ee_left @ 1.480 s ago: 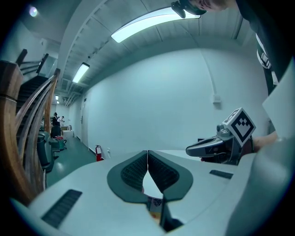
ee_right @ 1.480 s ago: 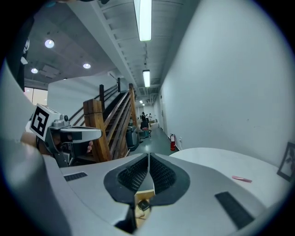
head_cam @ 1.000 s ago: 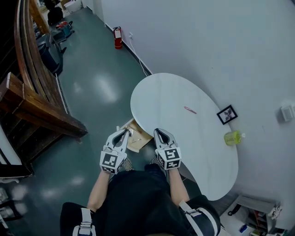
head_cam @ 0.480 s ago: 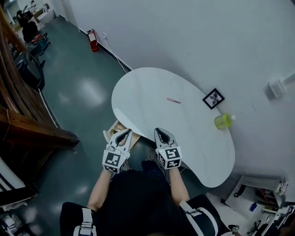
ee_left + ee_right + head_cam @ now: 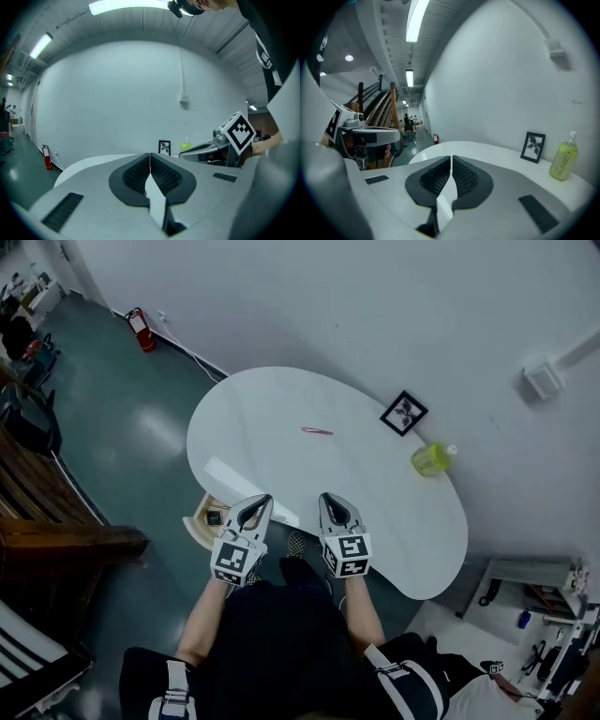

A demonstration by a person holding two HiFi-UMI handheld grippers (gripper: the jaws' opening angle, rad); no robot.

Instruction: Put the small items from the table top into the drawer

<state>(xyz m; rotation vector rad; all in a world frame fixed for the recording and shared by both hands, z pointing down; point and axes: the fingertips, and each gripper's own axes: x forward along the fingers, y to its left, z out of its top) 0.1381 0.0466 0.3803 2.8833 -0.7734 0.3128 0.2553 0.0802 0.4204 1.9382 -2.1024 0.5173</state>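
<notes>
Both tools are pressed together with nothing between the jaws: the left tool [image 5: 260, 503] and the right tool [image 5: 330, 502] hang side by side over the near edge of the white counter [image 5: 375, 486], and each tool's own view shows its ribbed pads meeting along a thin seam, left [image 5: 150, 161] and right [image 5: 451, 164]. The one small loose item I can make out on top is a thin pink stick [image 5: 316, 430], lying alone in the middle of the counter, straight up the frame from the tools and well apart from both. Its long axis runs nearly left to right across the head view, so crosswise to the way the tools point. It sits a little closer to the right tool's line than the left's, so the right looks the handier one for the pick. The open drawer [image 5: 200, 517] juts out under the counter's lower-left edge, just beside the left tool. Farther off toward the wall stand a picture frame [image 5: 404, 413] and a yellow-green bottle [image 5: 429, 458].
</notes>
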